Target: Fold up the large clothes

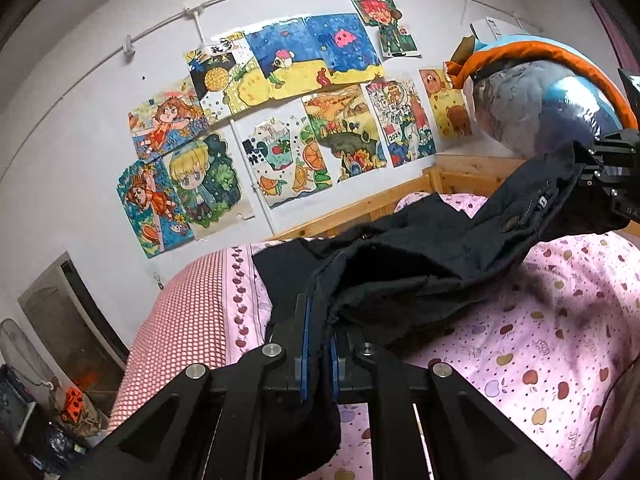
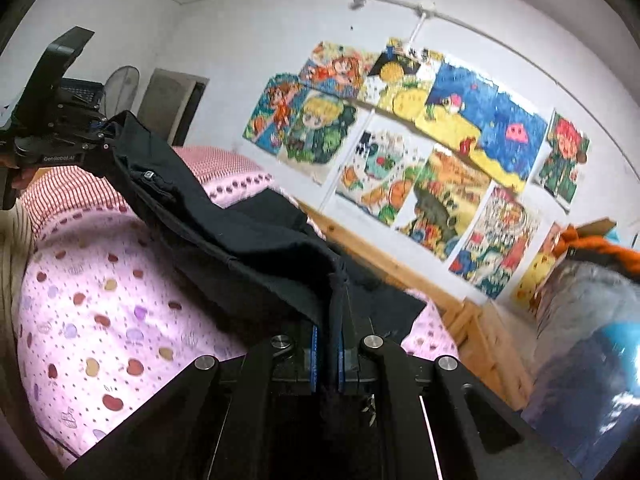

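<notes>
A large black garment (image 1: pixel 420 256) with a button and a zip hangs stretched between both grippers above the bed. In the left wrist view my left gripper (image 1: pixel 320 316) is shut on one end of the cloth, which is pinched between its blue pads. My right gripper (image 1: pixel 588 160) holds the other end at the upper right. In the right wrist view the right gripper (image 2: pixel 336 292) is shut on a fold of the black garment (image 2: pixel 240 232). The left gripper (image 2: pixel 106 136) grips the far end at the upper left. The garment's lower part still trails on the bed.
Below lies a pink fruit-print bed sheet (image 1: pixel 540 340) with a red checked cover (image 1: pixel 180 312) at its left. A wooden bed rail (image 2: pixel 400 268) runs along the wall of drawings (image 1: pixel 280 120). A plastic-wrapped blue and orange bundle (image 1: pixel 540 108) stands at the bed's right end.
</notes>
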The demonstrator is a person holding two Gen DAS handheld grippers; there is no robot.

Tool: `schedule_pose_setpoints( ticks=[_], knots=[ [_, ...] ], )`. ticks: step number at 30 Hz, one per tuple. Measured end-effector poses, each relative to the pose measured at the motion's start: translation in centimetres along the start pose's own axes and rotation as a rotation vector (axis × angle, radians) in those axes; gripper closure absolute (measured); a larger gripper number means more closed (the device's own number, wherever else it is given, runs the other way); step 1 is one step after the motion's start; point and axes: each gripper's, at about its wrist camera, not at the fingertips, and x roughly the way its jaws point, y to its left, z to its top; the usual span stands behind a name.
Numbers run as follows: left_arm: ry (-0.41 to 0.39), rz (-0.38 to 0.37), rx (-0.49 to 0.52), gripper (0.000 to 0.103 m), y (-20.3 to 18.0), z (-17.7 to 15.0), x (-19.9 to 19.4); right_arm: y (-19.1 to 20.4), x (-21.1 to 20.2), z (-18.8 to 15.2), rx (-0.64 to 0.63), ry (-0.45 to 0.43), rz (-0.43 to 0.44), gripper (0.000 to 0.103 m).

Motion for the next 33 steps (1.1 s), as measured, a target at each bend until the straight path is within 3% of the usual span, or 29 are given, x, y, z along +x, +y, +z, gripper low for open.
schedule_pose_setpoints(
  ticks=[6,10,20,33],
  knots=[
    [-0.026,0.005,0.013,0.096,1.0,3.0,0.7,-1.0,-0.4,2.8,-0.024,-0.004,-0.017,0.097],
    [-0.006,0.002,0.008,0.096,1.6,5.3,3.5,-3.2,1.9,4.9,-0.004,0.040,-0.040,0.097],
    [0.014,0.039,0.063,0.095,3.0,8.9,10.6,-9.7,13.6,8.4,0.086,0.155,-0.066,0.097],
    [0.040,0.076,0.033,0.095,5.1,11.2,23.0,-10.4,28.1,8.5,0.113,0.207,-0.147,0.097]
  ],
)
